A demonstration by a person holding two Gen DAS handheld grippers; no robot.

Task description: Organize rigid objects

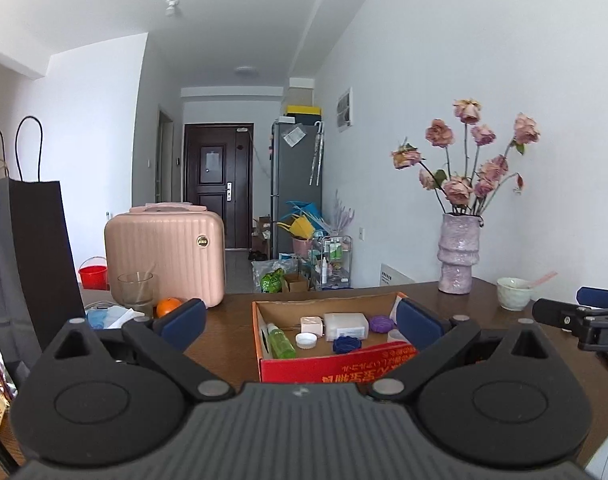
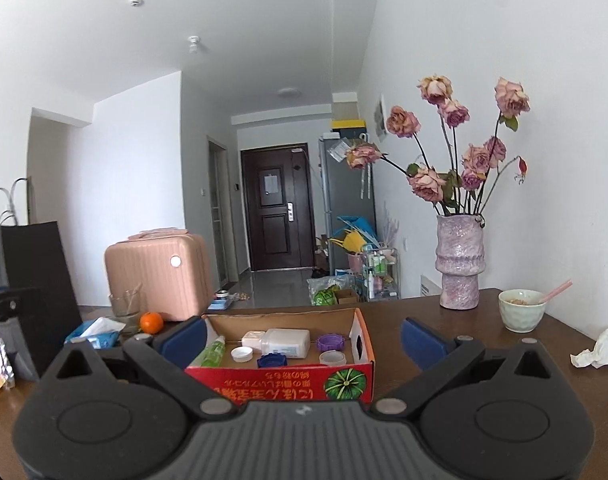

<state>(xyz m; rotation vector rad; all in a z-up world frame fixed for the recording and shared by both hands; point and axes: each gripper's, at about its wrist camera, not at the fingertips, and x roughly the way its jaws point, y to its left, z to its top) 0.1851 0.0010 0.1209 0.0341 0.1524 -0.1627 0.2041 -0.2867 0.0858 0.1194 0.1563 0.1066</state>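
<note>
A cardboard box with a red printed front [image 1: 336, 365] [image 2: 280, 380] sits on the dark wooden table, just ahead of both grippers. Inside lie a green bottle [image 1: 281, 341] [image 2: 213, 351], a white container [image 1: 344, 325] [image 2: 284, 343], a white cap [image 1: 306, 340] [image 2: 241, 354], a purple lid [image 1: 381, 324] [image 2: 330, 342], a blue lid [image 1: 346, 344] [image 2: 271, 360] and a clear lid [image 2: 332, 357]. My left gripper [image 1: 300, 322] is open and holds nothing. My right gripper [image 2: 303, 340] is open too, also with nothing between its fingers. It shows at the right edge of the left wrist view [image 1: 584, 318].
A pink suitcase [image 1: 164, 254], a glass [image 1: 135, 290] and an orange [image 1: 168, 306] stand left of the box. A black paper bag [image 1: 36, 256] fills the far left. Right of the box are a vase of dried roses [image 2: 460, 264], a bowl with a spoon [image 2: 522, 312] and crumpled tissue [image 2: 598, 348].
</note>
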